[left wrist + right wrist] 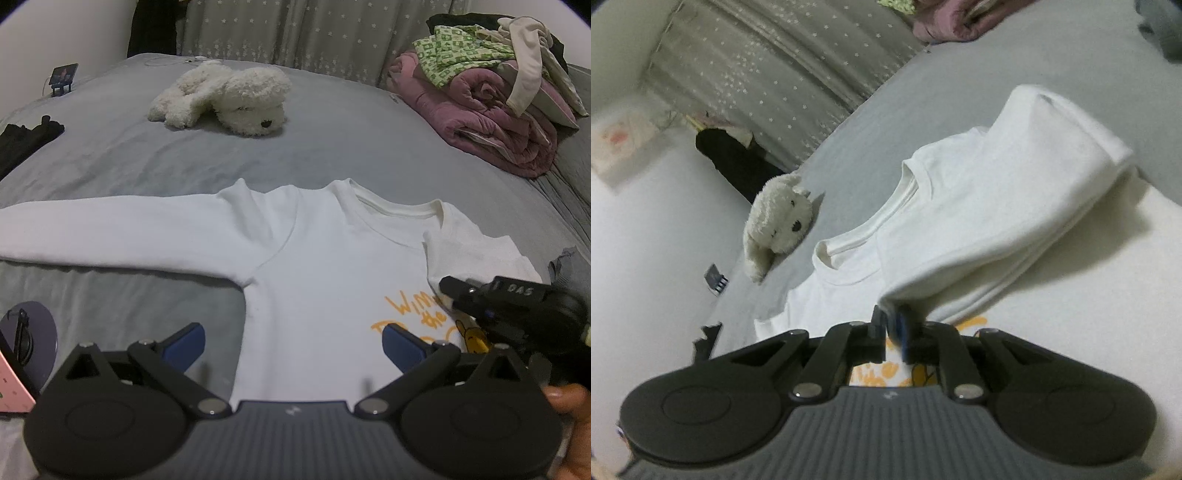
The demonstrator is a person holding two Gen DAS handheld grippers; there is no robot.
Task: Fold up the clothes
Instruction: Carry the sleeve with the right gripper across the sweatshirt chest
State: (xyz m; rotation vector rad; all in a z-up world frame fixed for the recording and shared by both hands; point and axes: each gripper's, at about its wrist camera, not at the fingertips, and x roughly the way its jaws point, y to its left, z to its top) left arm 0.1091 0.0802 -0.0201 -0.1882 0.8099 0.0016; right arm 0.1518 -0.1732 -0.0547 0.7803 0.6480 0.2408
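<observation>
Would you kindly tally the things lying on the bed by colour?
White: 2, the sweatshirt and the plush dog
Pink: 1, the rolled quilt
Green-patterned: 1, the garment on the quilt
Cream: 1, the garment draped over the pile
Black: 1, the garment at the left edge
Total: 6

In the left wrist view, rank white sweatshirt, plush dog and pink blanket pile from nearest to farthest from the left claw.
1. white sweatshirt, directly ahead of the left claw.
2. plush dog, farther back, centre-left on the bed.
3. pink blanket pile, far right; nearly as distant as the dog.
</observation>
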